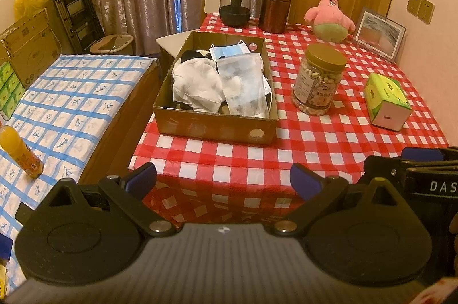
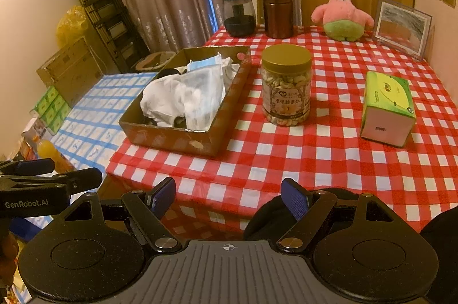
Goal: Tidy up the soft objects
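- Now both tools idle at the near edge of the checked table [image 2: 329, 161], pointing down toward it.
- Left gripper [image 1: 223, 183]: jaws wide apart, nothing between the blue pads.
- Right gripper [image 2: 229, 199]: also spread wide and empty, likely ready for a bulky soft item.
- Straight ahead of the left gripper, a cardboard box [image 1: 214, 126] with soft things already inside: white cloth [image 1: 197, 86], a face mask [image 1: 229, 52], a clear bag [image 1: 243, 86]. Probably the collecting place.
- Far ahead and to the right, a pink plush toy [image 2: 342, 12] upright at the back of the table, well apart from the box. Seemingly the soft item still left out.
- Between, a nut jar [image 2: 286, 86] and a green tissue box [image 2: 386, 106], in the reach path to go around.
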`<action>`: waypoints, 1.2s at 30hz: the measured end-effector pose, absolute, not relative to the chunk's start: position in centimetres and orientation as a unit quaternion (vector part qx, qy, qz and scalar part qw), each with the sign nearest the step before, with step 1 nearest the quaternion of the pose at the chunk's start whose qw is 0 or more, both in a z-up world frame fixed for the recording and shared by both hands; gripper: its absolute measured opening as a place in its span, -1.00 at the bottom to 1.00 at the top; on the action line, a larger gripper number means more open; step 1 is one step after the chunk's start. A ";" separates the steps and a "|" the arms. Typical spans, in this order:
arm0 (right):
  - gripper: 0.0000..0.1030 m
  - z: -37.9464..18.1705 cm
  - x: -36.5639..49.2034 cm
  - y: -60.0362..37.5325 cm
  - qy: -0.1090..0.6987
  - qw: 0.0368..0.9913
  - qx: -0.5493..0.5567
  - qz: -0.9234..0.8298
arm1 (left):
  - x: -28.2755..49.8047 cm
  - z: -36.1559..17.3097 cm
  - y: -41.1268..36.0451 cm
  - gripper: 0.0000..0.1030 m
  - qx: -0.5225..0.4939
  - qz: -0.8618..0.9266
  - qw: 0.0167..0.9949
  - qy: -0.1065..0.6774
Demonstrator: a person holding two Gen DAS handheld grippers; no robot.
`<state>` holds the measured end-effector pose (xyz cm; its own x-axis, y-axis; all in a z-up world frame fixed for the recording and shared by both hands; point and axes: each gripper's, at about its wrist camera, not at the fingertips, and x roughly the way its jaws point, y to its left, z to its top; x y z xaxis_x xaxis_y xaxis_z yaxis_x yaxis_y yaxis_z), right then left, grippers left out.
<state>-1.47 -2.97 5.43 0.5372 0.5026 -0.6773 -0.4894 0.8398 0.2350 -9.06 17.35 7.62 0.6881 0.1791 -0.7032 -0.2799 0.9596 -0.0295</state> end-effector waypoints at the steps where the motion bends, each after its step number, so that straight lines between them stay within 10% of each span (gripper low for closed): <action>1: 0.56 5.4 -1.5 -3.0 0.389 0.877 0.008 0.282 | -9.1 7.6 17.4 0.92 -0.067 0.125 0.916 0.375; 36: 0.56 5.5 -1.4 -3.1 0.389 0.877 0.009 0.282 | -8.8 7.5 16.8 0.92 -0.068 0.120 0.918 0.373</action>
<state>-1.45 -3.12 5.49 0.5380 0.5026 -0.6768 -0.4880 0.8403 0.2361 -8.82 16.84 7.53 0.6930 0.1707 -0.7004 -0.2715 0.9618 -0.0342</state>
